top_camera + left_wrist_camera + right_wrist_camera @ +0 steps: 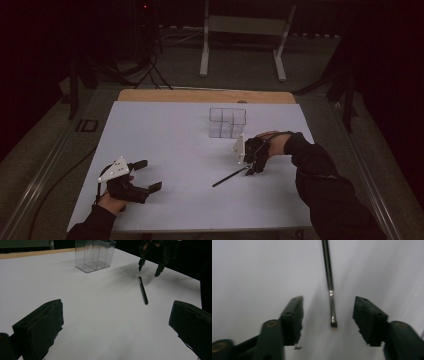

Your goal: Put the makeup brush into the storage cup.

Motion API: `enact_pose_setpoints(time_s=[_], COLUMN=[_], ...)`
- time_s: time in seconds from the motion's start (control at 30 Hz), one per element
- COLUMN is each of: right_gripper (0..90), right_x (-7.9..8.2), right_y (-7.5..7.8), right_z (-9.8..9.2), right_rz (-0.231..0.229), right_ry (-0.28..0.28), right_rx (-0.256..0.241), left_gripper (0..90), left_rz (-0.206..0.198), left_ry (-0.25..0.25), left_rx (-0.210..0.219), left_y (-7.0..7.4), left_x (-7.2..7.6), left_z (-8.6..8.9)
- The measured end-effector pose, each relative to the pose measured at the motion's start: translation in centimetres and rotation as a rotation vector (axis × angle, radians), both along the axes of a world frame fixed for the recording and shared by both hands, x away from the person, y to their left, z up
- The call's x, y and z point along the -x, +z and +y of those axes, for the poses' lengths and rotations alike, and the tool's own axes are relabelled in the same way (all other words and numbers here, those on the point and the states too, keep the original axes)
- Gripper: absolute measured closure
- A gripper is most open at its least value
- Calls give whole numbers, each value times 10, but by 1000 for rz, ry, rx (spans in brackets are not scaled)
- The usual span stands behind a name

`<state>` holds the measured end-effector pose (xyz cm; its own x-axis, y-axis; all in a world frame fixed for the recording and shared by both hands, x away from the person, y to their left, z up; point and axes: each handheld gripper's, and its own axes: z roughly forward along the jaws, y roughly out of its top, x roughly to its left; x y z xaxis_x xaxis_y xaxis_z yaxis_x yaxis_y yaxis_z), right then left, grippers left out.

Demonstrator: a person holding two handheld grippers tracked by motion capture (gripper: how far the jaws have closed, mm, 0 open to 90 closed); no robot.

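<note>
Slim black makeup brush (pixel 230 177) lying flat on white table (pixel 165 130), bare surface all round, near right edge of centre, just in front of clear acrylic organizer (pixel 227 122).

Right gripper (pixel 254 167) poised over brush's bristle end, fingers (pixel 292 317) spread apart, nothing gripped. In right gripper view, bristle tip and metal ferrule sit between the 2 fingers, no contact visible. In left gripper view, right gripper (pixel 150 266) hangs just past the brush's far end.

Left gripper (pixel 147 175) well apart at near-left of table, fingers (pixel 41 327) wide open, holding nothing.

Handling, judged: very light, stiff thin handle, round and likely slick, so prone to roll or skid when pinched against the table. Bristles soft, deform easily; best to avoid clamping there. Better hold probably on ferrule or handle just behind it, fingers square across the shaft. Low profile means fingertips must reach nearly to the table.

Organizer: transparent, several upright compartments of differing height, all appear empty. Light, could slide if bumped.
</note>
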<state>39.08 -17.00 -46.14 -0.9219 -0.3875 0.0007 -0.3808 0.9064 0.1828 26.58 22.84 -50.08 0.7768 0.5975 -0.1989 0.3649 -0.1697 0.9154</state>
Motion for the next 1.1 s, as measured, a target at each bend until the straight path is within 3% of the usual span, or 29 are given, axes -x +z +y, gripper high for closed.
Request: enact_pose_setpoints(time_s=[0.2, 0.8, 1.1], right_gripper=[577, 708, 785], right_x=[-1, -2, 0], right_y=[-5, -27, -28], right_z=[3, 11, 15], right_rz=[-12, -71, -67], right_ry=[9, 110, 149], right_rx=[8, 50, 89], left_gripper=[8, 8, 8], left_rz=[0, 3, 3], left_ry=[-2, -3, -8], left_rx=[-1, 5, -3], left_y=[0, 0, 0], left_x=[0, 0, 0], left_z=[0, 0, -1])
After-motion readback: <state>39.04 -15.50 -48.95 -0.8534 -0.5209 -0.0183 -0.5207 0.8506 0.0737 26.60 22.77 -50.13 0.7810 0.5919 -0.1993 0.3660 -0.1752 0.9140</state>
